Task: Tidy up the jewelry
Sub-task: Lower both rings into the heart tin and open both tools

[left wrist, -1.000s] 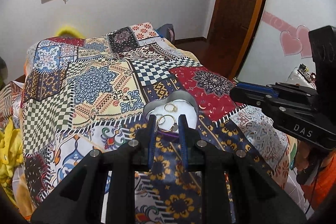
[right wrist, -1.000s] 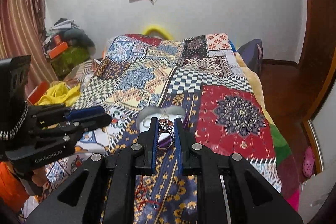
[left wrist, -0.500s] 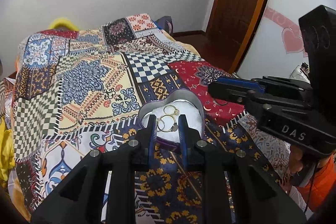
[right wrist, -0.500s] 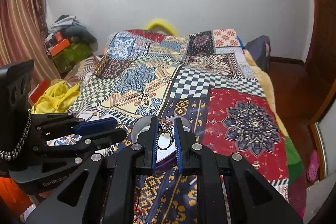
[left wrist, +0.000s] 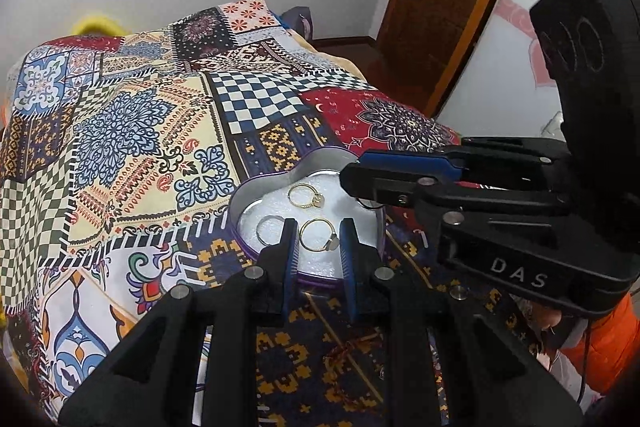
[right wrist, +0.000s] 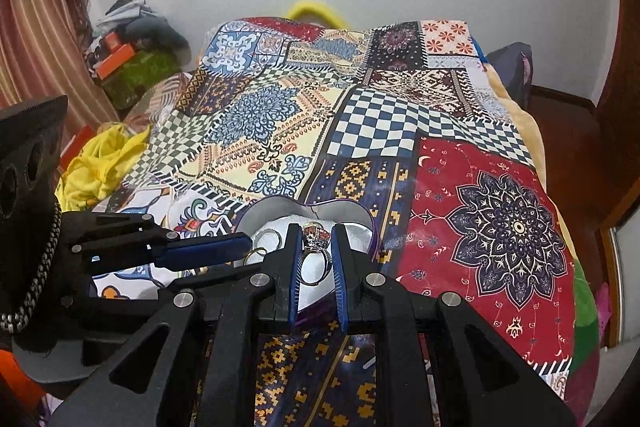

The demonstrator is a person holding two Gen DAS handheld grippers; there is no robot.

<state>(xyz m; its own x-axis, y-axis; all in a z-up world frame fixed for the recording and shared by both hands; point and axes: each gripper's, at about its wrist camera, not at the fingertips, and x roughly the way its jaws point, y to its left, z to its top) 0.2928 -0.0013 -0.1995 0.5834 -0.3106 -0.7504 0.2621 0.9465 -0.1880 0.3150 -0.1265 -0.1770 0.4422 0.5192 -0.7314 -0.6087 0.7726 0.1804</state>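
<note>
Over the patchwork quilt [right wrist: 496, 227], my right gripper [right wrist: 316, 247] pinches a big stone ring [right wrist: 314, 233] between its blue pads, and it now hangs right above the heart tin [left wrist: 276, 183]. A second ago that ring was short of the tin; I have carried it forward, so the rim sits under my fingertips. My left gripper [left wrist: 318, 241] has moved in too, its jaws parted and holding nothing, poised over the near edge of the tin. Three rings lie on the white lining: a gold ring [left wrist: 306, 195] toward the back, a second gold ring [left wrist: 320, 235] between my left fingers, and a silver ring [left wrist: 269, 230] just left of them. I judge the carry nearly done; what remains is to lower the stone ring onto a bare patch of lining and let go without knocking the others.
</note>
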